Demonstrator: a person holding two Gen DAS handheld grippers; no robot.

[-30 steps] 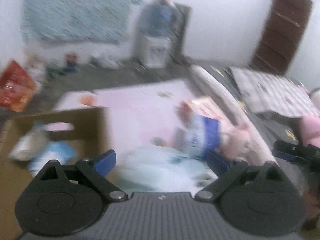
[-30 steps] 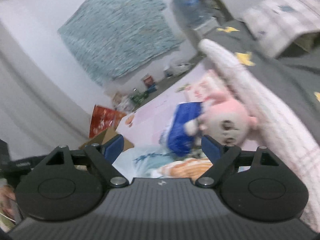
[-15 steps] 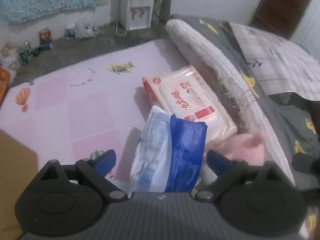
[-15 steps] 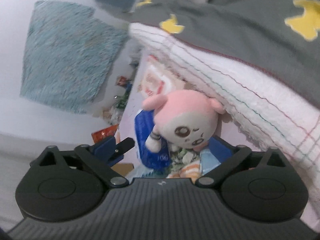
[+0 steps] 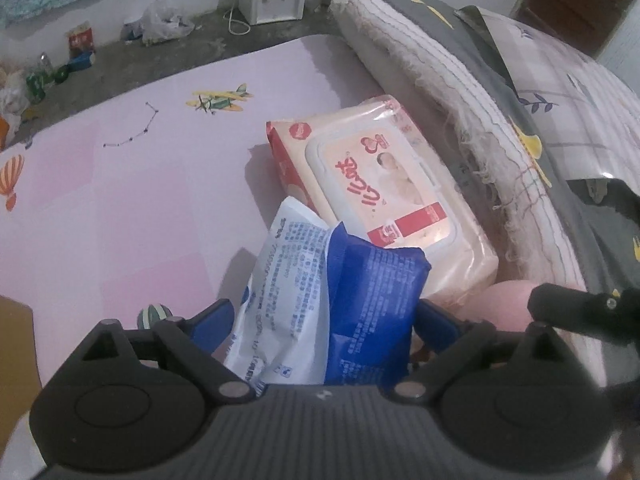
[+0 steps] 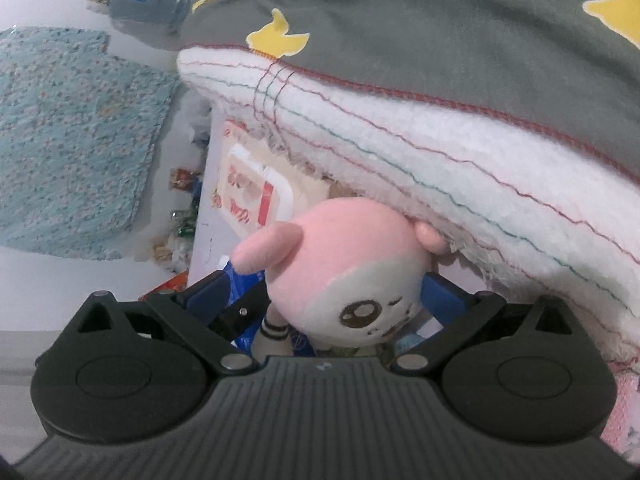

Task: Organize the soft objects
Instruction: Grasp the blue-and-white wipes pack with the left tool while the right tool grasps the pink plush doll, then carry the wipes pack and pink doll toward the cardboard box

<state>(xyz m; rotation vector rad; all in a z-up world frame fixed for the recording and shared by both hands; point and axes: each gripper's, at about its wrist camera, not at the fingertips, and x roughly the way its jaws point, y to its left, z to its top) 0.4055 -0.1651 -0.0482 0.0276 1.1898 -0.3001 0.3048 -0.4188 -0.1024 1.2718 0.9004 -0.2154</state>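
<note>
The blue-and-white soft pack (image 5: 332,304) stands on edge on the pink play mat (image 5: 120,208), leaning at about 7 o'clock from the larger wet-wipe pack (image 5: 380,200), which lies flat against the rolled white blanket (image 5: 440,92). The left gripper (image 5: 324,320) straddles the blue pack with its fingers (image 5: 212,316) spread wide on either side; nothing is pressed yet, so it grips nothing.

In the right wrist view, the pink plush doll (image 6: 344,276) lies with its head tucked against the blanket's (image 6: 440,168) fringe, face toward the camera. The right gripper (image 6: 324,292) has its fingers (image 6: 436,288) fully apart, flanking the doll's head at 9 and 3 o'clock without squeezing it.

Both items look light and yielding. The blue pack is likely a crinkly film wrap over a soft filling: slippery on the surface, so a firm pinch across its thick middle should hold better than the loose white end flap. The doll's head is stuffed and round; it will probably compress and could squirt out of a shallow pinch, so closing across the widest part of the head, or lower at the neck, seems safest. Its ear at 10 o'clock is too floppy to trust.
</note>
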